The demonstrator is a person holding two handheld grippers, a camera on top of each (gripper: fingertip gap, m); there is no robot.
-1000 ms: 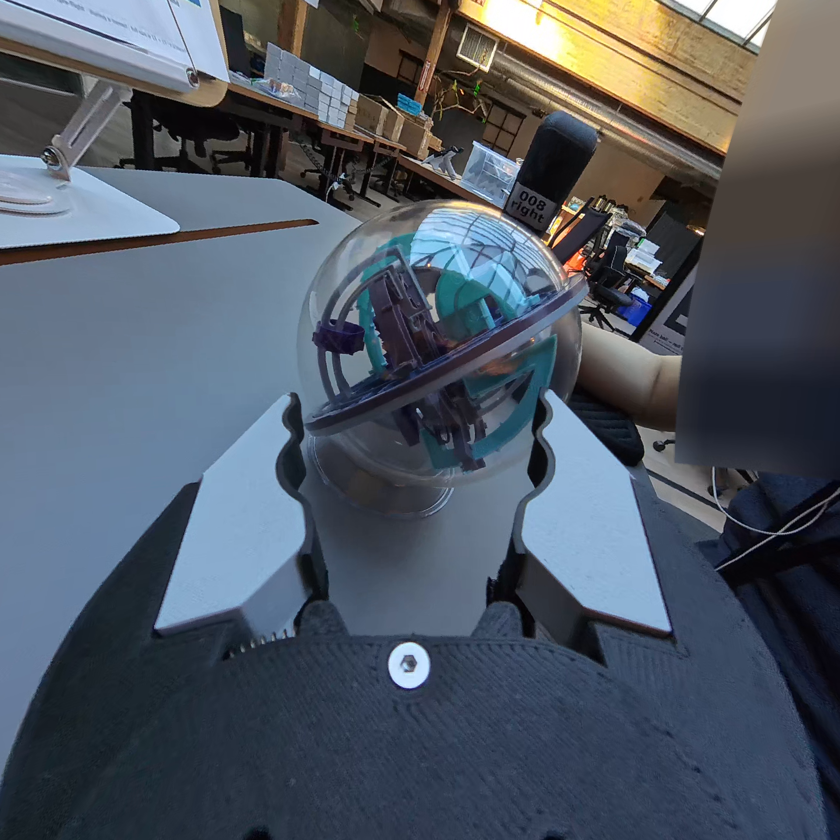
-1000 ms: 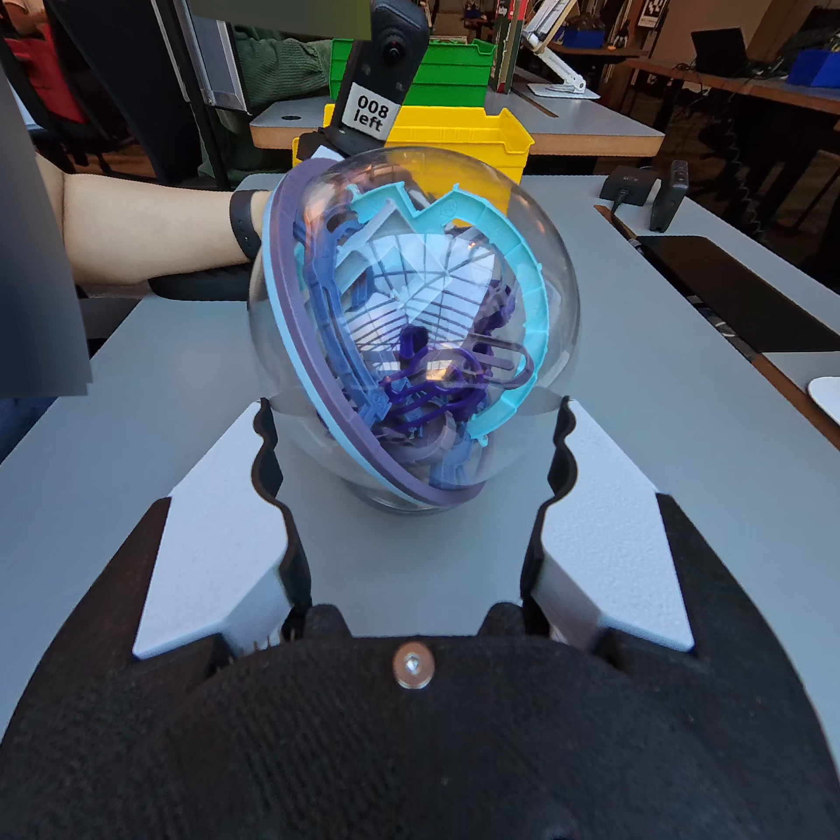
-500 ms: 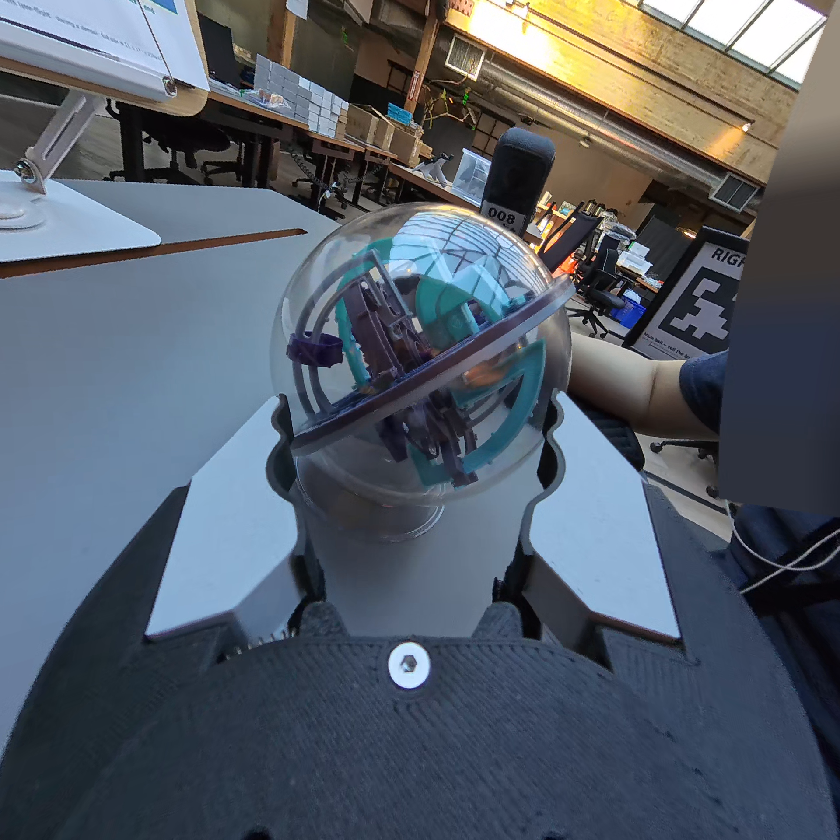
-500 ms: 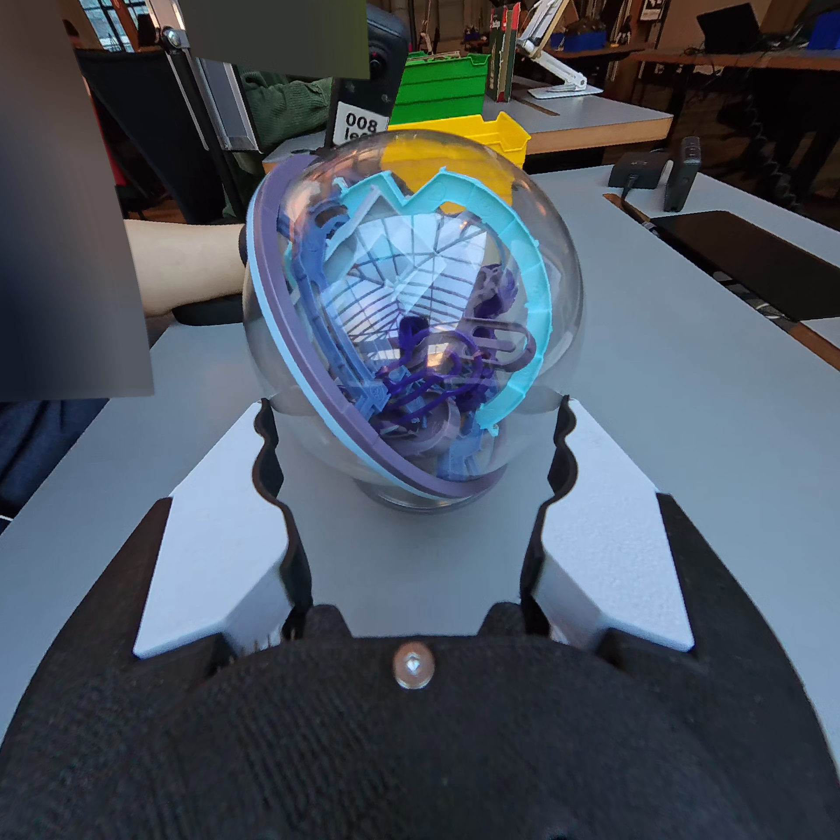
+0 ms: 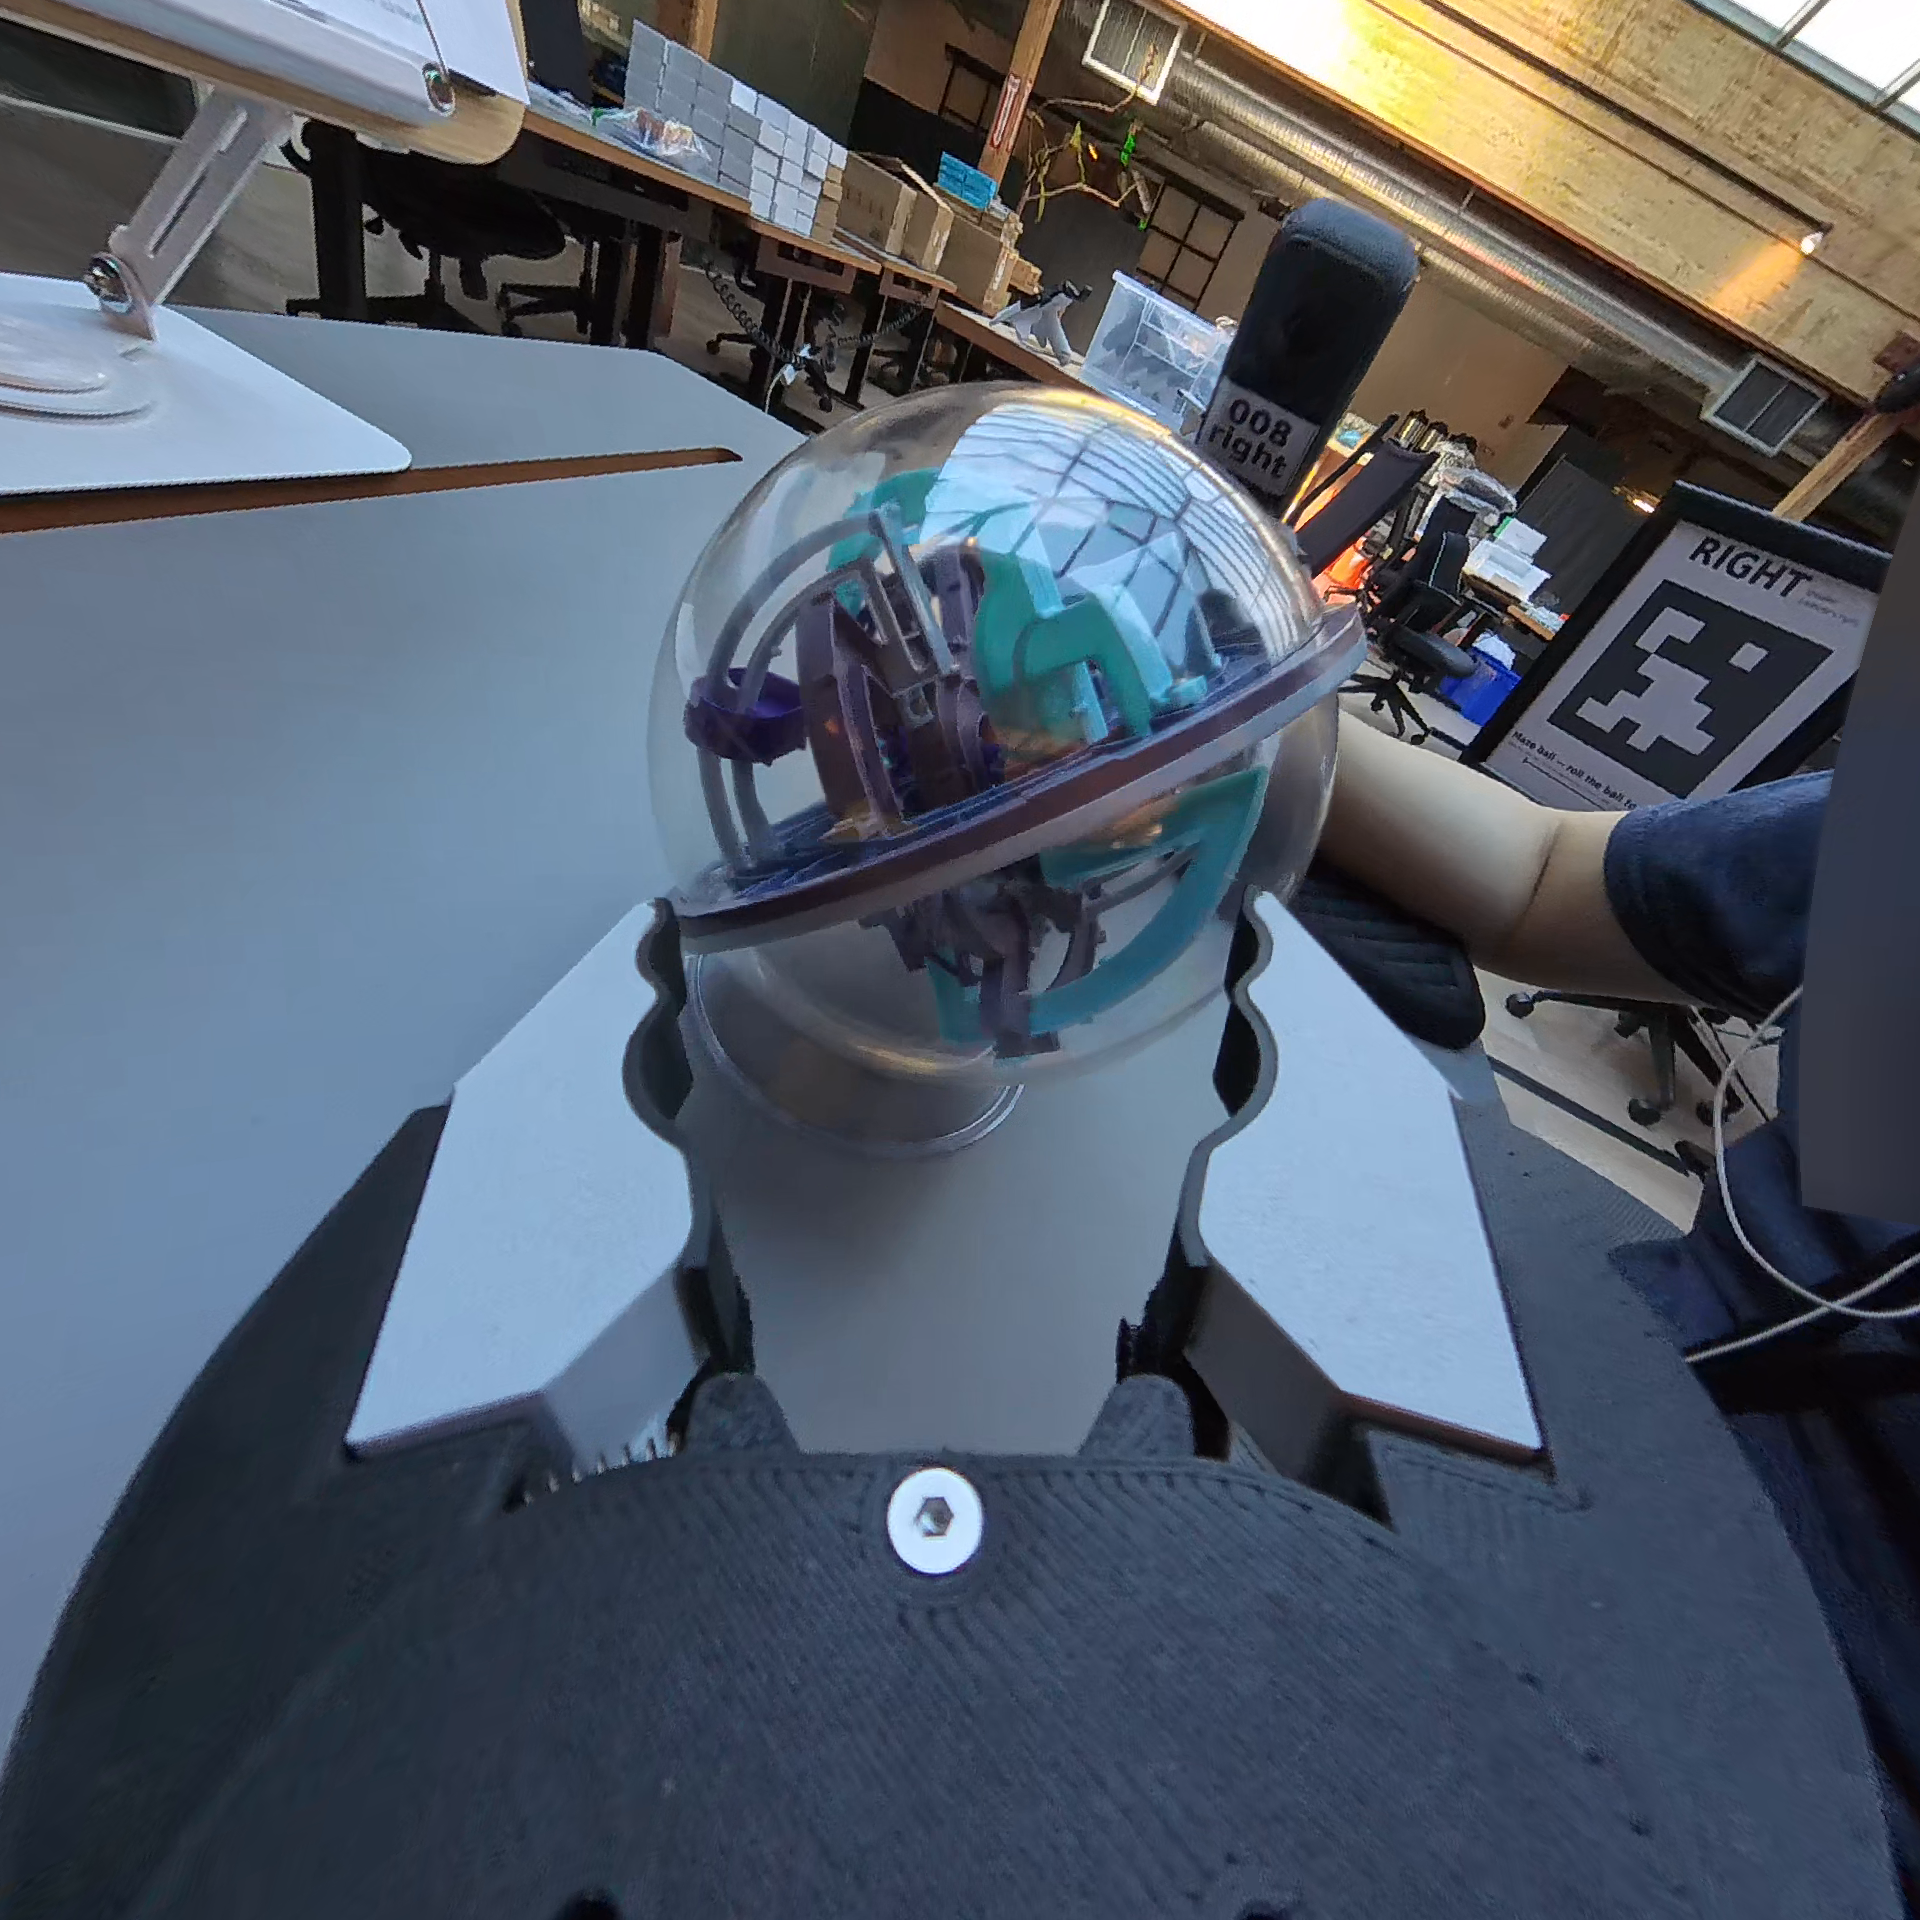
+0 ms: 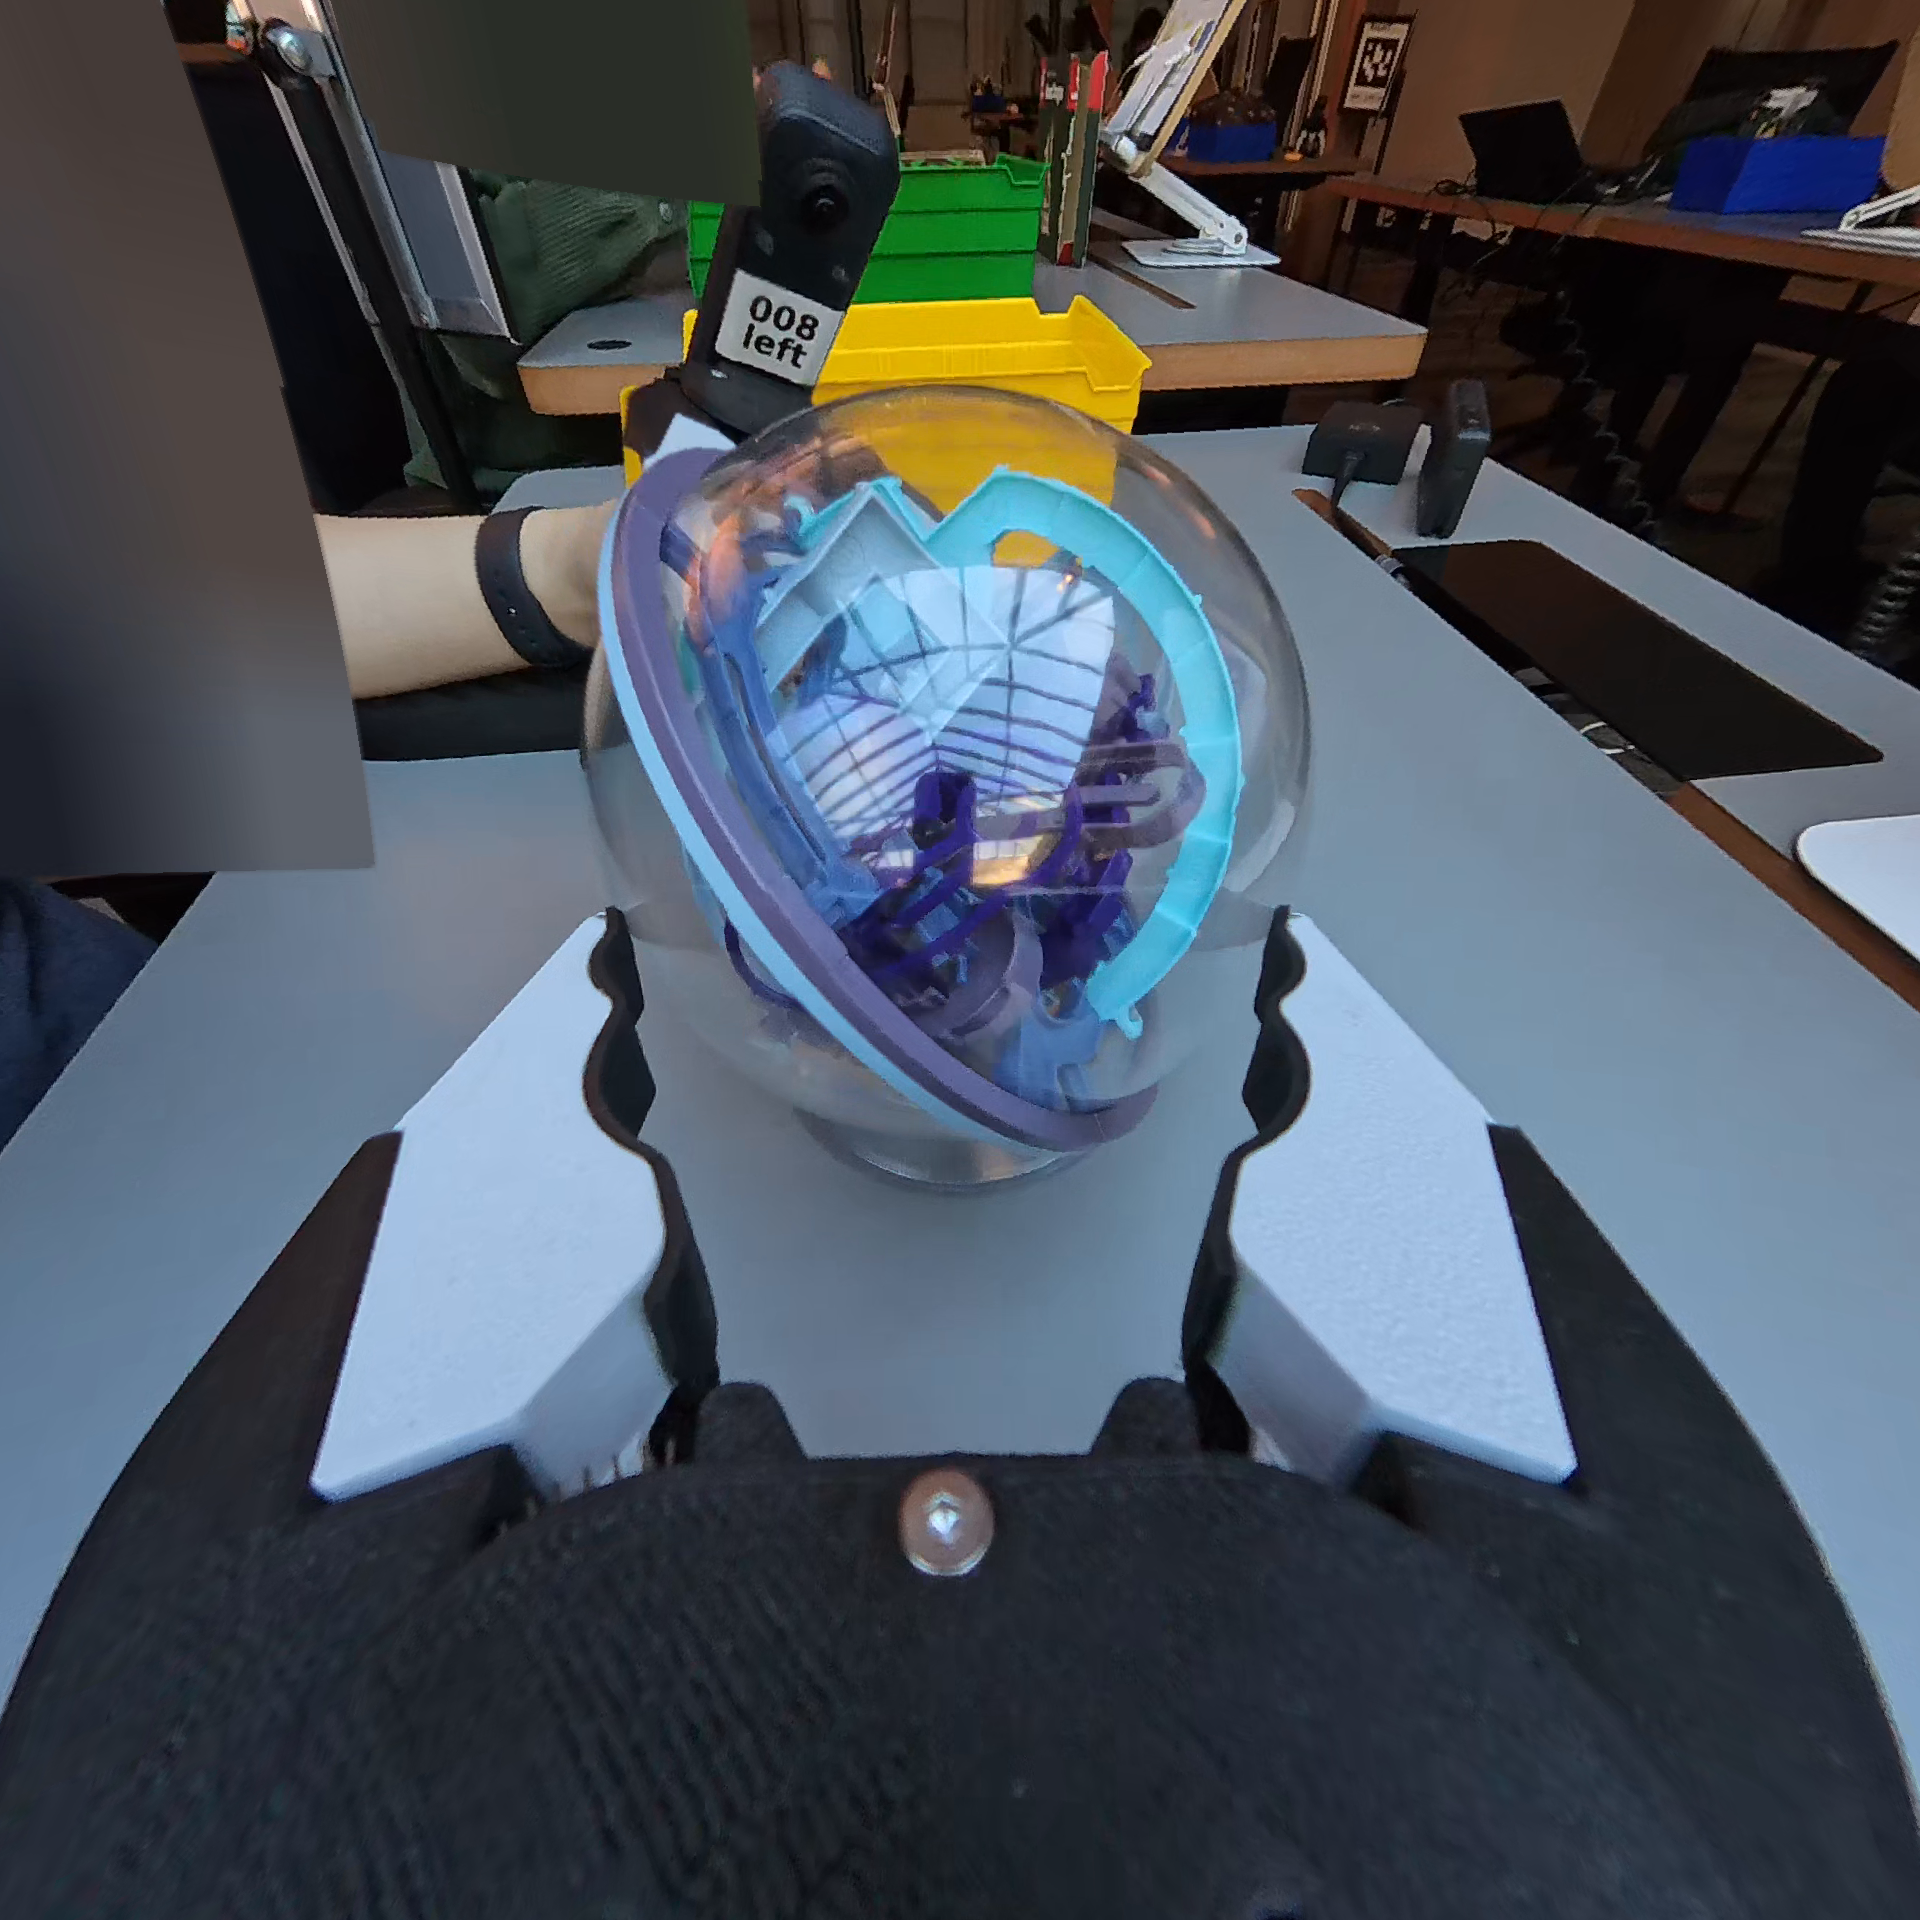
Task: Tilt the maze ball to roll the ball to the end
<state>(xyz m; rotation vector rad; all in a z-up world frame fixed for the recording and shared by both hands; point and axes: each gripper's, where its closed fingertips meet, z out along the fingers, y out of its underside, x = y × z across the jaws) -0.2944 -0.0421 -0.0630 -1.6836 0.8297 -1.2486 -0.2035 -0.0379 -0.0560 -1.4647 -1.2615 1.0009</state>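
The maze ball [image 5: 987,748] is a clear sphere with teal and purple tracks and a purple ring around its middle. It rests tilted on a clear ring stand [image 5: 862,1122] on the grey table [image 5: 260,831]. My left gripper [image 5: 951,935] is open, with its fingertips against the sphere's lower sides. My right gripper [image 6: 945,935] is open and meets the maze ball [image 6: 935,779] the same way from the opposite side. Each gripper's camera post shows behind the ball, the right gripper's in the left wrist view [image 5: 1320,332] and the left gripper's in the right wrist view [image 6: 810,208]. I cannot make out the small ball inside.
A yellow bin [image 6: 987,353] and a green bin [image 6: 935,229] stand on a table behind. A black pad [image 6: 1621,665] lies at the right. A white stand base [image 5: 156,416] sits at the far left. A person's arm [image 5: 1455,862] and a marker board [image 5: 1683,686] are at the right.
Both grippers have closed in from just short of the ball to touching it. The ball has tilted: in the right wrist view the purple ring leans further over.
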